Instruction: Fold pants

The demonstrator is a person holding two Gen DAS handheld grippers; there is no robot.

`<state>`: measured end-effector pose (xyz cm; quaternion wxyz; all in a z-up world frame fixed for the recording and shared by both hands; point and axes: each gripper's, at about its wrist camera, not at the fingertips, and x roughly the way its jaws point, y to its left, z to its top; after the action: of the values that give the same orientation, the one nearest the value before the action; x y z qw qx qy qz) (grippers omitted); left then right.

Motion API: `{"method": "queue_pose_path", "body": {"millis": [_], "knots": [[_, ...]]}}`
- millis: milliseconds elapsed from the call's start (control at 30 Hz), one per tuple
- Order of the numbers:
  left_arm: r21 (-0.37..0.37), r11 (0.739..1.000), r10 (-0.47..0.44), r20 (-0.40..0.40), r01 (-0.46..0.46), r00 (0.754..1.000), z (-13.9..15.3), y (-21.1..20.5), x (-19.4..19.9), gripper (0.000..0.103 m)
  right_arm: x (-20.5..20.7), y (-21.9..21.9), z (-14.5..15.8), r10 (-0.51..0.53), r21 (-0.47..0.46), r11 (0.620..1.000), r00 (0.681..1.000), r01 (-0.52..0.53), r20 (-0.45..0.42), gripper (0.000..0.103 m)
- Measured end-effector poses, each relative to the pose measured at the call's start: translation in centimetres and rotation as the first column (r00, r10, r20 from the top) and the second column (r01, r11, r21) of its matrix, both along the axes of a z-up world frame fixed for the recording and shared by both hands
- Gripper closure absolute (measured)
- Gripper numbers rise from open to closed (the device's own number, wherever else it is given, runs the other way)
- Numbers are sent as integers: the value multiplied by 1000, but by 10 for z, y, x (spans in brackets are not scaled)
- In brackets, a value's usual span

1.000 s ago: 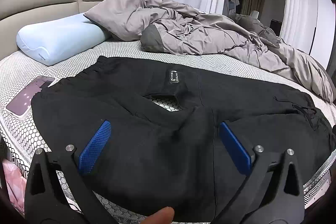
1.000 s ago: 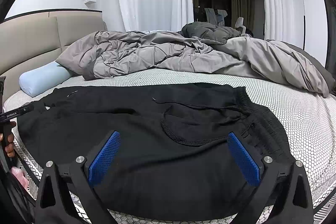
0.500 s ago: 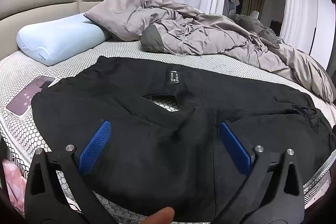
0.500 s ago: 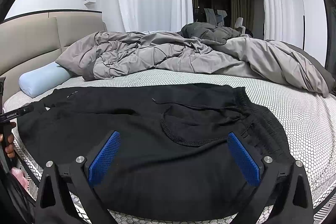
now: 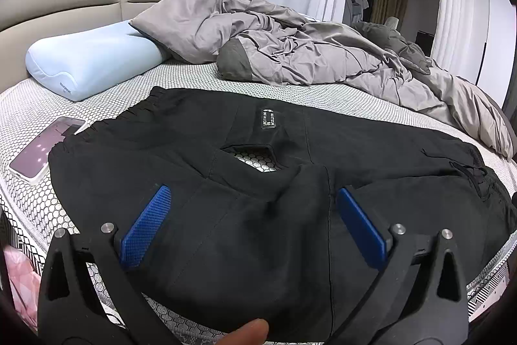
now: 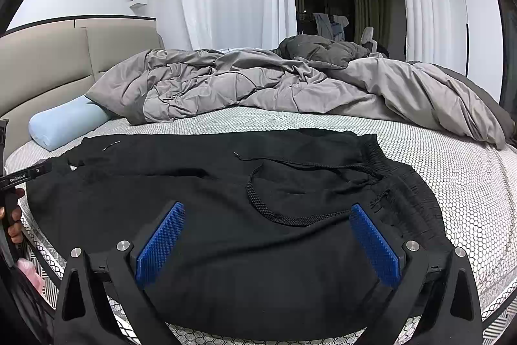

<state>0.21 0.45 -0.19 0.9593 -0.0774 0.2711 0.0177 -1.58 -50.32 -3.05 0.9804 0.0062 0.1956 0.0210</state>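
Black pants (image 5: 245, 215) lie spread flat across the near part of the bed, with a small label (image 5: 267, 118) on the far leg and a gap between the legs showing the mattress. In the right wrist view the pants (image 6: 226, 215) show their elastic waistband (image 6: 397, 177) and a loose drawstring (image 6: 278, 209) at the right. My left gripper (image 5: 252, 199) is open and empty, hovering over the pants near the bed's front edge. My right gripper (image 6: 266, 215) is open and empty above the waist end.
A light blue pillow (image 5: 90, 57) and a phone (image 5: 45, 144) lie at the left. A crumpled grey duvet (image 5: 307, 54) fills the far side of the bed, also in the right wrist view (image 6: 290, 89). The patterned mattress (image 6: 468, 183) is bare at the right.
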Motion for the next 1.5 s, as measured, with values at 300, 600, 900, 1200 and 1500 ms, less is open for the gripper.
{"method": "queue_pose_path", "body": {"millis": [300,600,900,1200,1500], "knots": [[5,1000,3,2,-4,1000,0,0,0,1,1,0,-2,-1,0,1000,1000,1,-1,0],[4,1000,4,2,-4,1000,0,0,0,1,-1,-1,1,-1,7,1000,1000,1,-7,0],[2,1000,4,0,-4,1000,3,5,0,1,3,-5,-1,5,24,1000,1000,-5,-13,0],[-60,997,49,15,-48,999,8,23,-7,1,10,-11,-3,11,37,999,999,-10,-30,0],[-308,920,231,-78,-244,970,-1,126,-33,1,8,-45,12,-2,24,1000,999,3,-37,0]]}}
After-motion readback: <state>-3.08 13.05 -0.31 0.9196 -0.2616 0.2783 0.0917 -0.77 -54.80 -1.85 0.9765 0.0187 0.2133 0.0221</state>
